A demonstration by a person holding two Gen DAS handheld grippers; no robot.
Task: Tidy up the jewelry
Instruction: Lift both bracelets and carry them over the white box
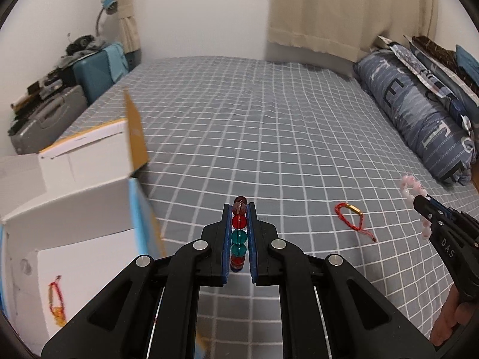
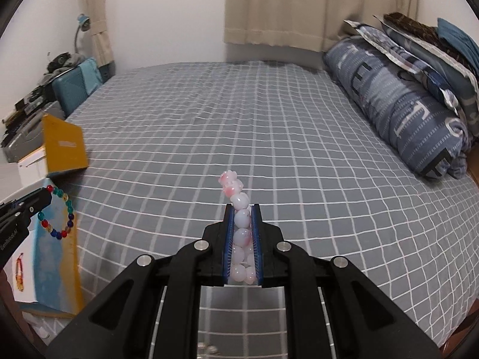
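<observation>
Mid-carry, judging by both loads. Left gripper (image 1: 239, 209) clenched on a multicoloured bead bracelet (image 1: 239, 230); right gripper (image 2: 242, 209) clamped on a pink bead bracelet (image 2: 241, 224). Next, probably a swing toward the open white box (image 1: 74, 203) at nine o'clock, then release above it. Red cord bracelet (image 1: 348, 212) lying loose at two o'clock on the grey checked bedsheet (image 1: 269, 134). Beyond, rolled blue quilt (image 1: 419, 113), cream curtain (image 1: 344, 9), suitcases (image 1: 51, 116).

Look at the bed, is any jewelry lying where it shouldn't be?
Yes. A red cord bracelet lies alone on the checked bedsheet, out of the white box where another red string piece already rests. The colourful bead bracelet and pink bead bracelet are both gripped, not loose.
</observation>
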